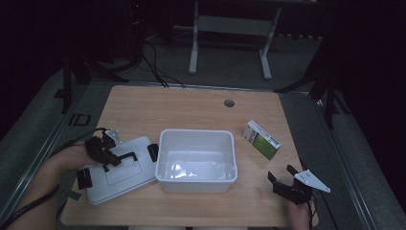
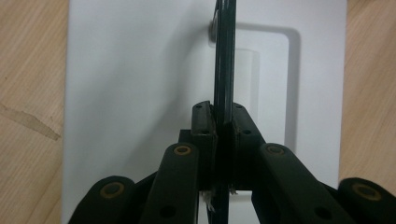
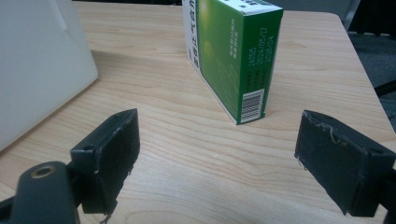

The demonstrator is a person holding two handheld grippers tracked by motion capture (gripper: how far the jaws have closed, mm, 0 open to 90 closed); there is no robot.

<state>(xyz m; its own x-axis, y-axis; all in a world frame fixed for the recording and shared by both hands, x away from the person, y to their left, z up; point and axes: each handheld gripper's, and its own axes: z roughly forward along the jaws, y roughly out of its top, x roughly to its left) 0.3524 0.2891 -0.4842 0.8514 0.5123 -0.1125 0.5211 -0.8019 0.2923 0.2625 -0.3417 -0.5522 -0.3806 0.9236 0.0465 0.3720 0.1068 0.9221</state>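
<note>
Black lid handle (image 2: pixel 223 60) clamped in left gripper (image 2: pixel 223 122); green box (image 3: pixel 233 56) ahead of right gripper (image 3: pixel 217 158).

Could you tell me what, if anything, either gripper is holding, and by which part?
The left gripper is shut on the black handle of the white lid. The right gripper is open, holding nothing.

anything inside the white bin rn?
The white bin looks empty: bare white floor with glare, nothing resting inside. The near wall hides a strip of floor behind it. Its lid lies beside it, handle clamped by the left gripper.
</note>
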